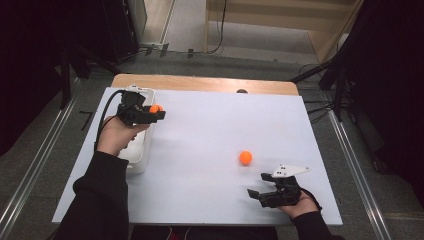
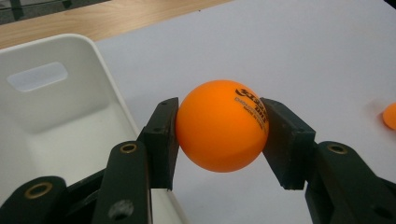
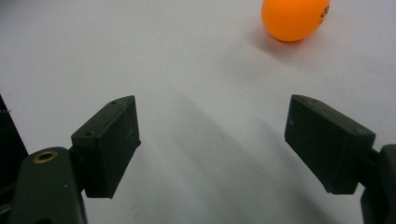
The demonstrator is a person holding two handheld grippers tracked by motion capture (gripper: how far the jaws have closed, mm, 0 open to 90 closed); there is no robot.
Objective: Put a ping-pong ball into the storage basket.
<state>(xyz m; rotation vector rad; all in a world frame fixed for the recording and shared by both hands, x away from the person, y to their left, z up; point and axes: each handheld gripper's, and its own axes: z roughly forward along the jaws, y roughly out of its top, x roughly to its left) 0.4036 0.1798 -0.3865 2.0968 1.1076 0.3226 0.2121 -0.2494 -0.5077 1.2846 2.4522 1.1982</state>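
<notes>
Both sleeves [image 1: 97,200] are black. Each gripper is black plastic: the left gripper [image 1: 159,113] trails a black cable [image 1: 106,111], the right gripper [image 1: 259,185] carries a grey three-cornered plate [image 1: 290,170]. Its jaws end in blocky rectangular pads [image 3: 111,144], with brass-ringed pivot holes [image 3: 45,156] on the arms

A bin [image 1: 141,159] sits along the table's [image 1: 210,125] left edge. A held ball [image 1: 155,108] hangs at the bin's right rim, toward the far end. A second ball [image 1: 245,157] lies right of centre, nearer the front edge.
</notes>
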